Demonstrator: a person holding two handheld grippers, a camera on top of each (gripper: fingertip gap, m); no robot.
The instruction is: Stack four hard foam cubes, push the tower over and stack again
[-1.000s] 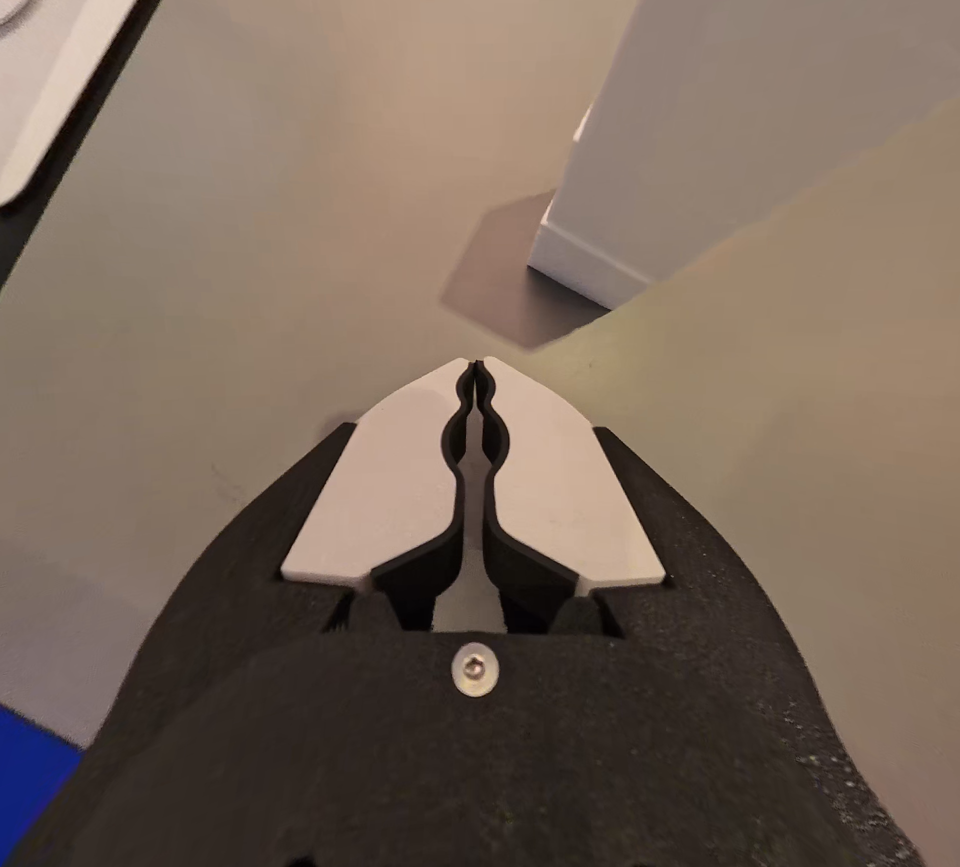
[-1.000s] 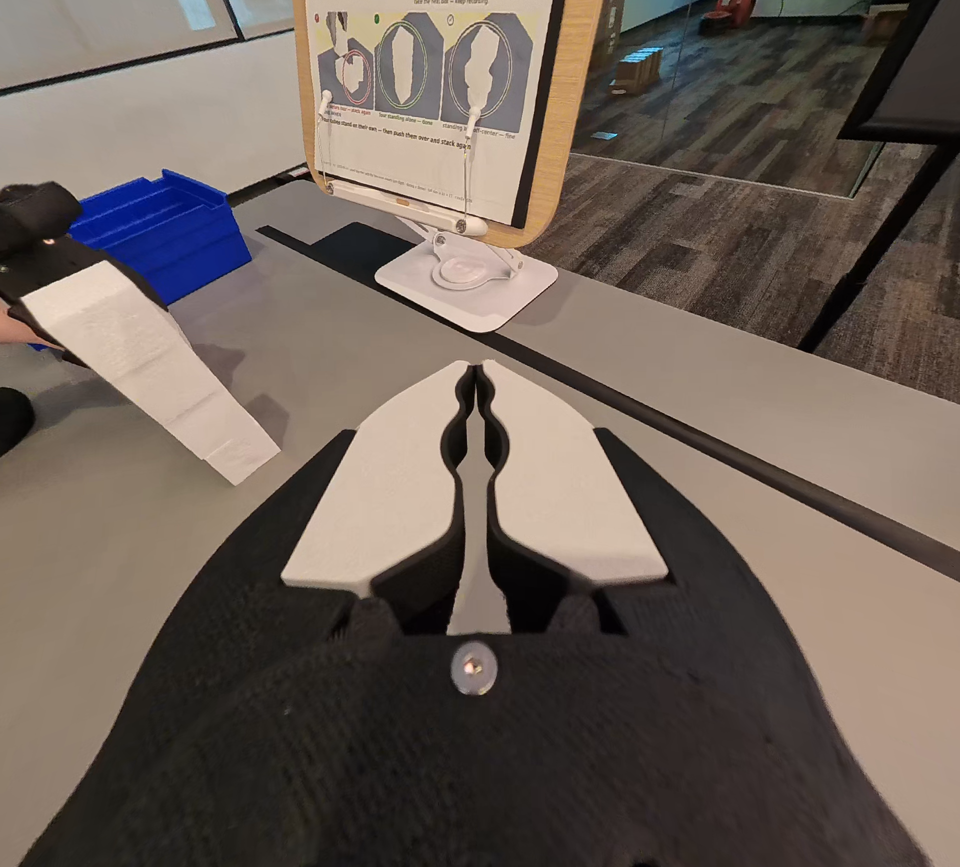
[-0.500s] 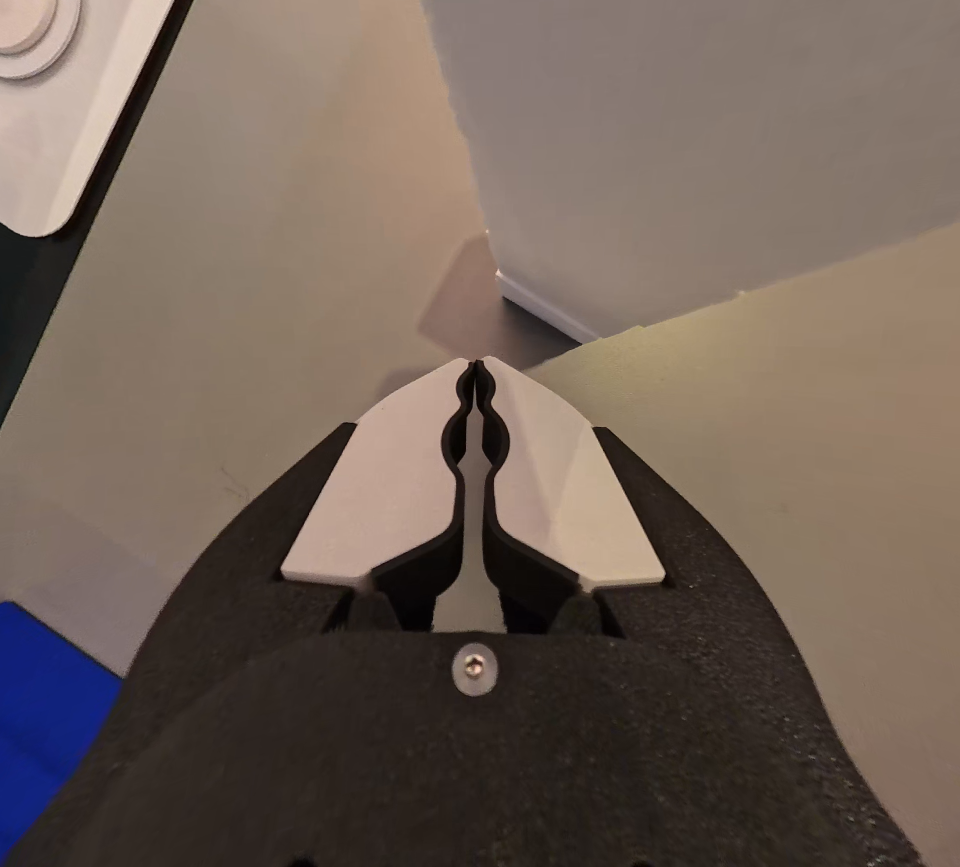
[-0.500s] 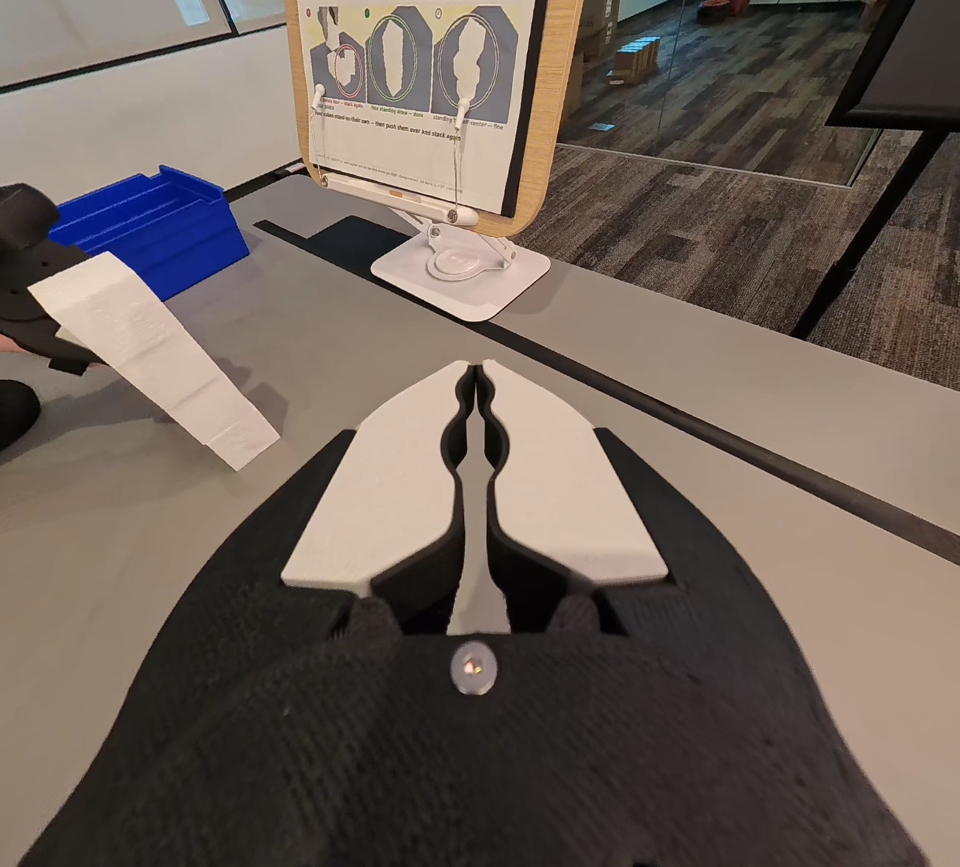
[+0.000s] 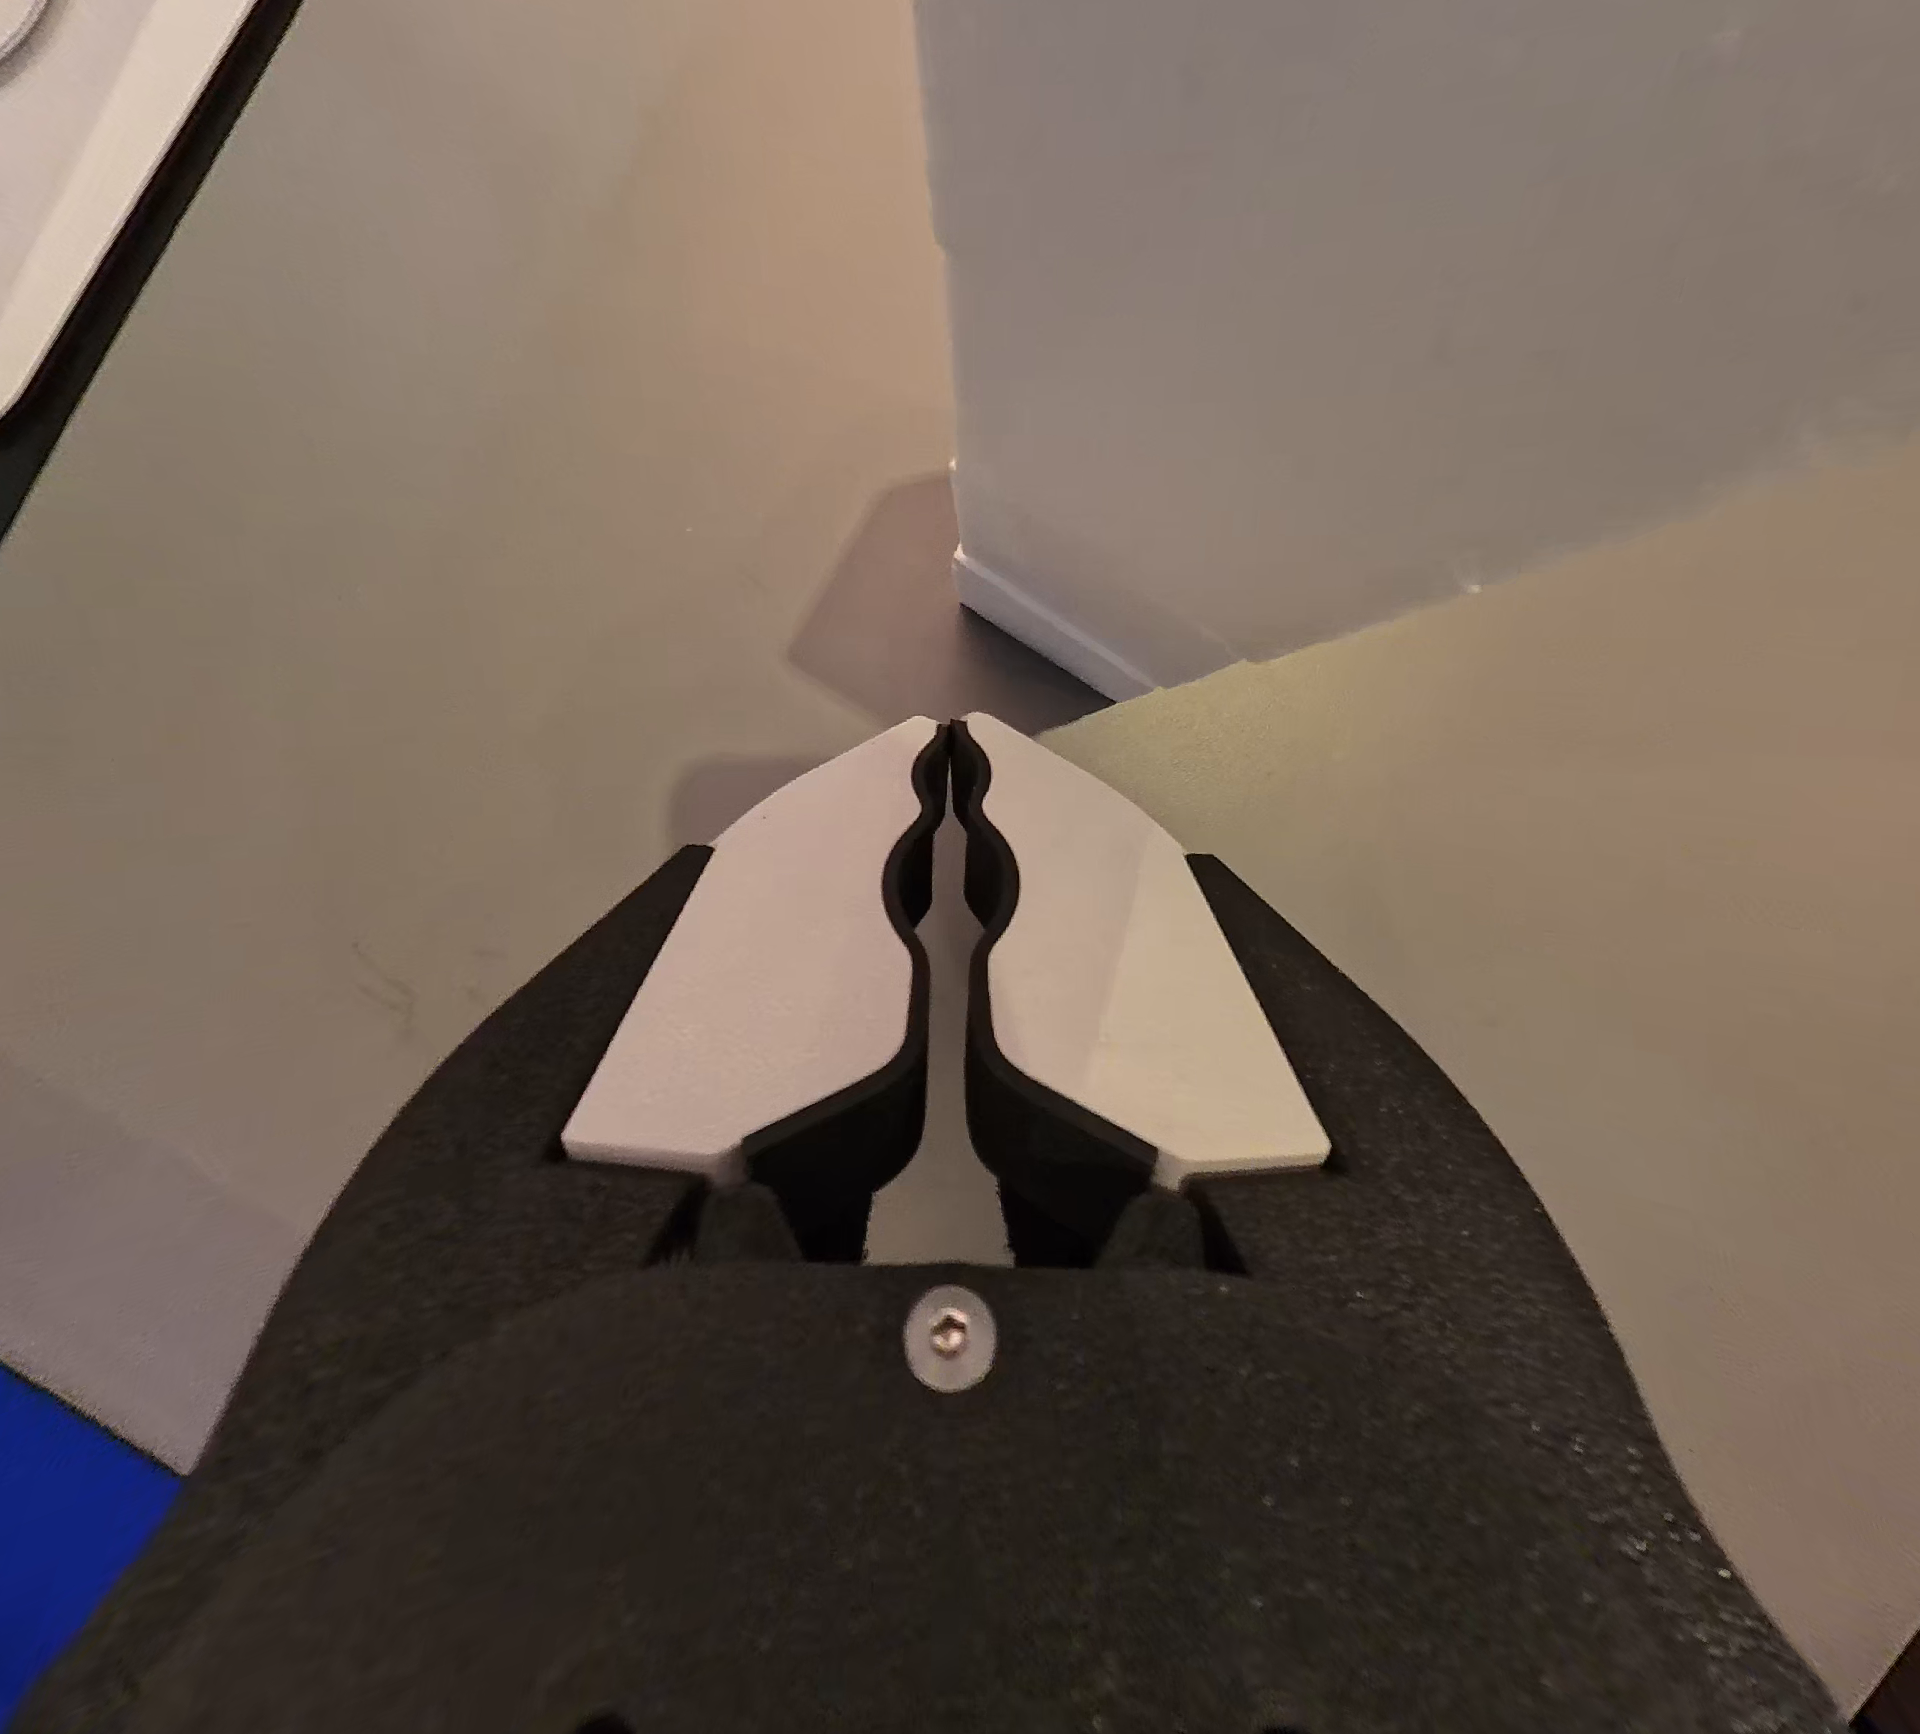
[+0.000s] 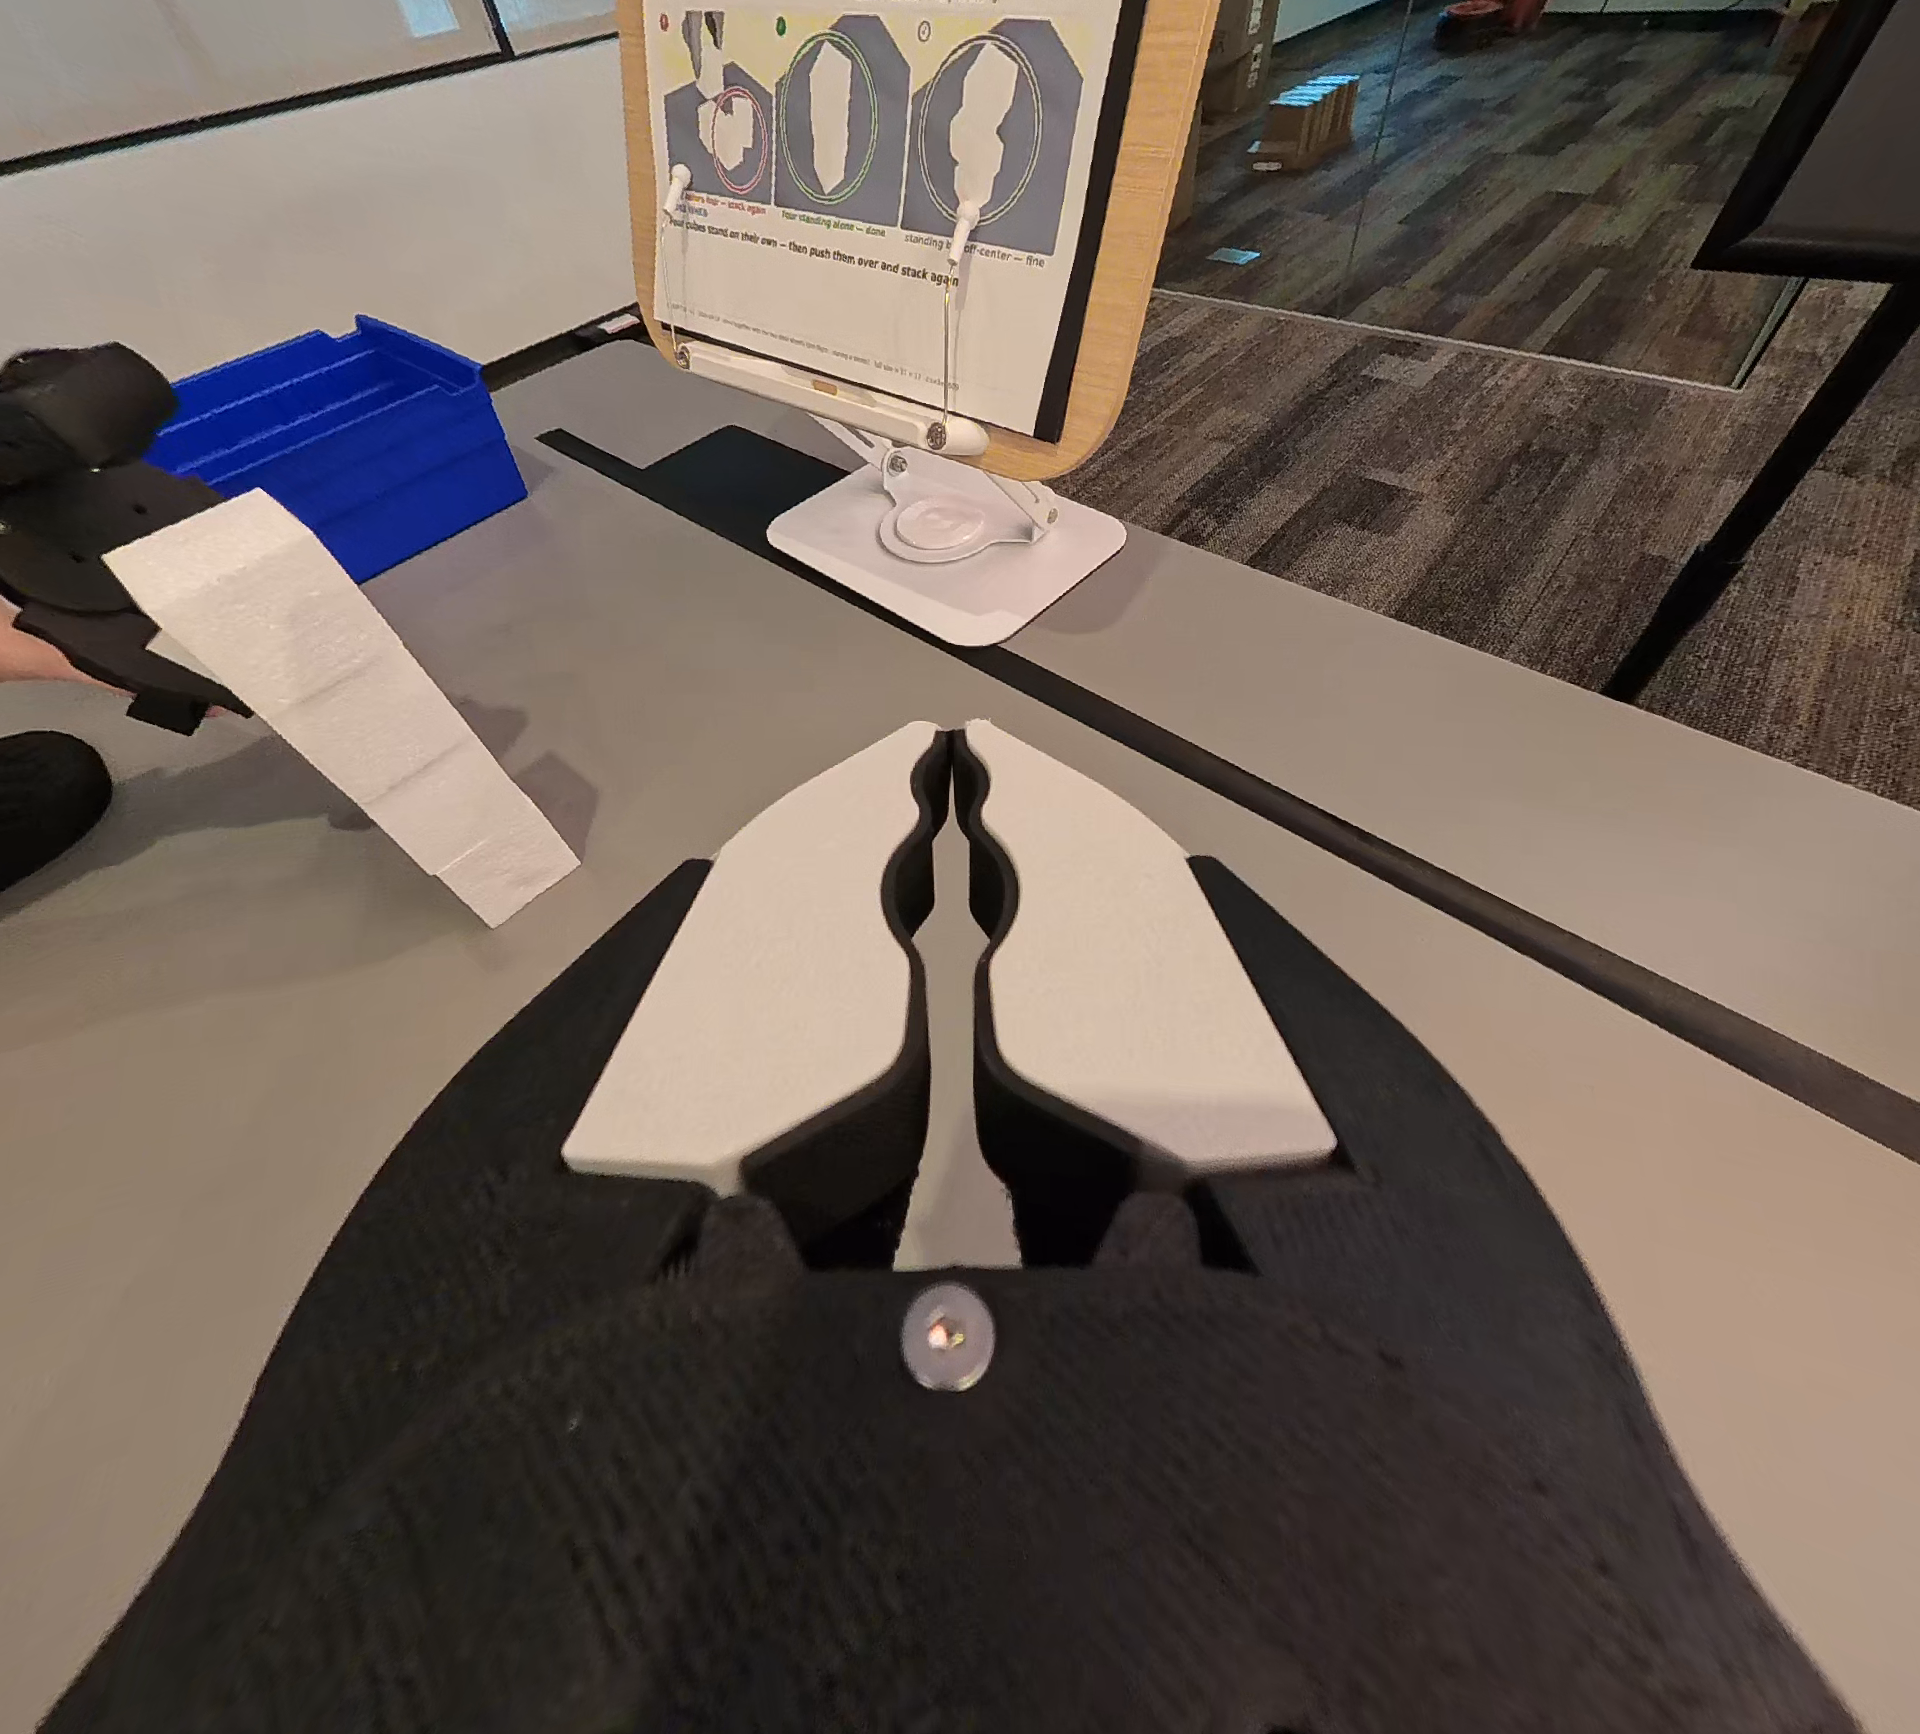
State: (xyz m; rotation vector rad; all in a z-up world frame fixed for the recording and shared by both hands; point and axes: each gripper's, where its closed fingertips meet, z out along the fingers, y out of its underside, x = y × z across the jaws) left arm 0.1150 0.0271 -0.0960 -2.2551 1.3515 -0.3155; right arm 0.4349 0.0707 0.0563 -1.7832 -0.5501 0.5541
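A tower of white foam cubes (image 6: 332, 697) stands on the grey table (image 6: 727, 697), left of middle in the right wrist view, and looks slanted by the wide lens. In the left wrist view I look down its side (image 5: 1351, 230) to its base. My left gripper (image 5: 951, 728) is shut and empty, held high beside the tower's top. Its black body (image 6: 83, 531) shows right behind the top cube. I cannot tell whether it touches. My right gripper (image 6: 951, 734) is shut and empty, above the table to the tower's right.
A blue bin (image 6: 343, 437) sits behind the tower, and its corner shows in the left wrist view (image 5: 62, 1559). An instruction board on a white stand (image 6: 945, 552) is at the table's far edge. A black strip (image 6: 1455, 905) runs across the table. There is about 35 centimeters between the tips of the two grippers.
My left gripper has moved in toward the tower's top, so the tower fills more of its view. The tower still stands. My right gripper has drifted only slightly.
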